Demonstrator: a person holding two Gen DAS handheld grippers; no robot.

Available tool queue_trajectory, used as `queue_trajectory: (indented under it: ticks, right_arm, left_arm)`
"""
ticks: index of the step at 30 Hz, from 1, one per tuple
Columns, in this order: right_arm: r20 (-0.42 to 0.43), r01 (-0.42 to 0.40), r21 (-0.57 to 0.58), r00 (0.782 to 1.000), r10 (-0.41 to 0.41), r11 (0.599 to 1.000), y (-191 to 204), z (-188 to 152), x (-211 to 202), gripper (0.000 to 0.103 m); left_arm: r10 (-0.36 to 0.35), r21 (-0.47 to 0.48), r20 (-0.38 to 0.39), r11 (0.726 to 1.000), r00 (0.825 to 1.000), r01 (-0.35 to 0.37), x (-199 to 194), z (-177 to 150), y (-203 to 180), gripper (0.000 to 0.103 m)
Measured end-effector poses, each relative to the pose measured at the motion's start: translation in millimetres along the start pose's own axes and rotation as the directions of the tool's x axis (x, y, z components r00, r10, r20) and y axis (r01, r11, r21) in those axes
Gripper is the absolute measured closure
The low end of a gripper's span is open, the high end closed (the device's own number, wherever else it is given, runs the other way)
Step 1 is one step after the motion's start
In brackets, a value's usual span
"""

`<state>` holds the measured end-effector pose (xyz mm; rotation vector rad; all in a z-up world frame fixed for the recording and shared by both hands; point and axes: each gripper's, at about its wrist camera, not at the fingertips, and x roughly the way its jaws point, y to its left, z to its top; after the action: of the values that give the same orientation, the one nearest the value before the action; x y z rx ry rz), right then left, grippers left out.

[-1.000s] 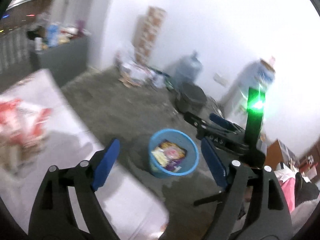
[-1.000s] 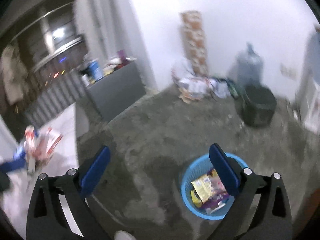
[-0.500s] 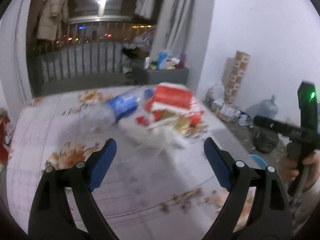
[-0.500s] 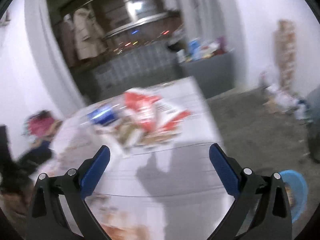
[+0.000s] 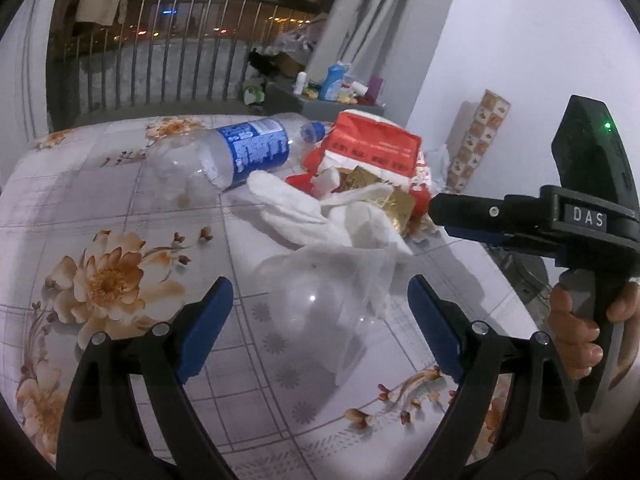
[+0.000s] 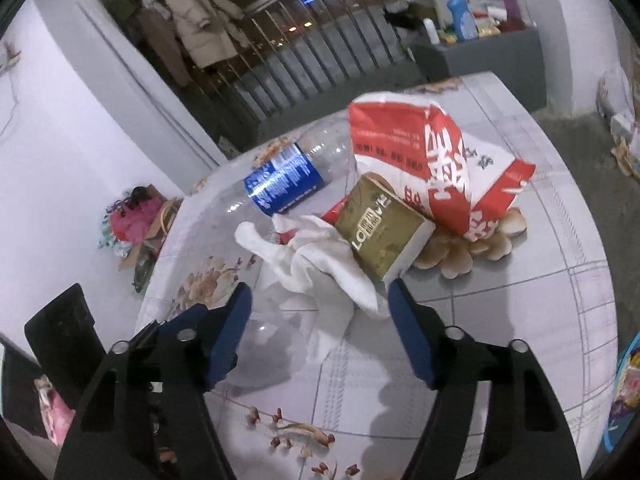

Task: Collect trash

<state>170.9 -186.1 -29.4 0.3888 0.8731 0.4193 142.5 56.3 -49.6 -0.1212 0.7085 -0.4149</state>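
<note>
Clear plastic bag (image 5: 316,316), seemingly untouched, between open left gripper (image 5: 320,320) blades.

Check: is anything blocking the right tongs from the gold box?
Partly. The crumpled white tissue lies between the closing right tongs and the gold box, draped against its near side.

Surface (image 5: 120,208) was covered w/ a smooth, glossy floral oilcloth. Bottle (image 5: 240,152) was clear, crinkled plastic w/ a shiny blue label. Tissue (image 5: 320,216) looked soft, matt white paper. Red-white bag (image 6: 424,152) was creased, semi-gloss; gold box (image 6: 384,232) was satin card.
</note>
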Motion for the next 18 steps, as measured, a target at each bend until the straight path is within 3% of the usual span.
queue_trajectory:
  ticks: [4,11,18]
  right_arm:
    - [-0.008,0.000,0.010,1.000,0.000,1.000,-3,-1,4,0.043]
    - [-0.017,0.028,-0.050,0.999,-0.029,0.998,6,5,14,0.051]
    - [-0.033,0.028,-0.119,0.999,-0.032,0.993,24,11,28,0.060]
  left_arm:
    - [0.050,-0.008,-0.012,0.999,0.999,-0.050,2,-1,7,0.040]
    - [0.107,0.031,-0.038,0.994,0.994,-0.106,-4,-8,12,0.085]
    - [0.109,0.035,-0.014,0.993,0.994,-0.109,-16,-5,14,0.097]
